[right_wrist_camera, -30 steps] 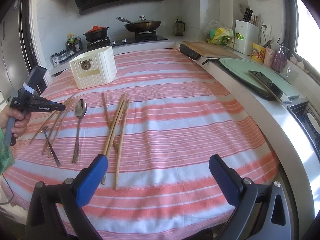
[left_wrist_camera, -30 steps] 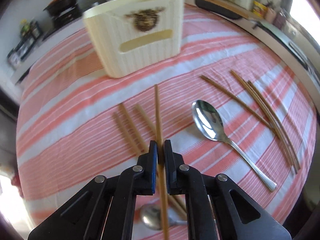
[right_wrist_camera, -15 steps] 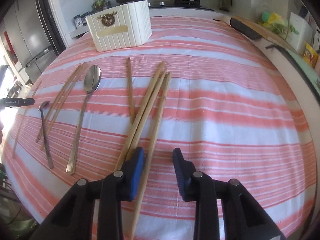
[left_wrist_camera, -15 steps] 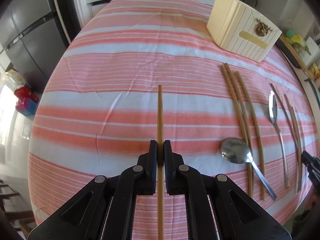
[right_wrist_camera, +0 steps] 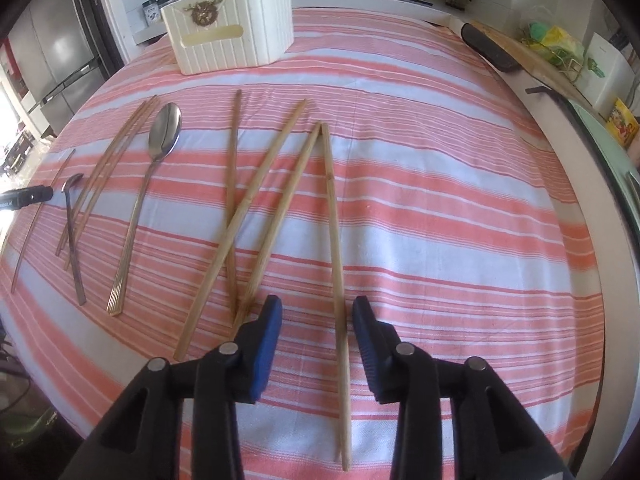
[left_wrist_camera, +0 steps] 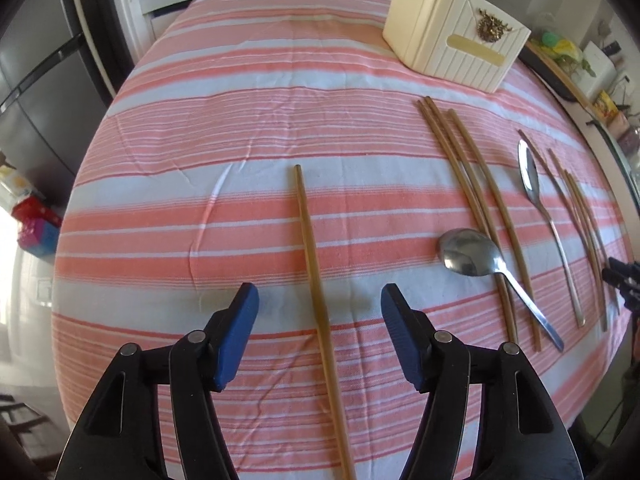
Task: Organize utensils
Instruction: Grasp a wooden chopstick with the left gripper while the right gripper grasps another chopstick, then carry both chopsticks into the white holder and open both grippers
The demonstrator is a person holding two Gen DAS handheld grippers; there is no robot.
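Observation:
In the left wrist view my left gripper [left_wrist_camera: 319, 300] is open over a single wooden chopstick [left_wrist_camera: 310, 240] that lies on the striped cloth between the jaws, untouched. Three chopsticks [left_wrist_camera: 472, 184], a short spoon [left_wrist_camera: 472, 256] and a long spoon [left_wrist_camera: 532, 184] lie to its right. In the right wrist view my right gripper [right_wrist_camera: 317, 314] is open, its jaws either side of the rightmost chopstick [right_wrist_camera: 334, 220] of a loose group [right_wrist_camera: 256, 204]. The long spoon [right_wrist_camera: 160, 140] lies to the left. The cream utensil holder [right_wrist_camera: 232, 32] stands at the back.
The table has a pink and white striped cloth [right_wrist_camera: 440, 200]. A counter with a cutting board [right_wrist_camera: 520, 56] and packets runs along the right. A stove with pans is behind the holder. A fridge [left_wrist_camera: 36, 92] stands left of the table edge.
My left gripper has opened and let go of its chopstick, which now lies on the cloth. My right gripper has moved down and forward so that a chopstick lies between its jaws.

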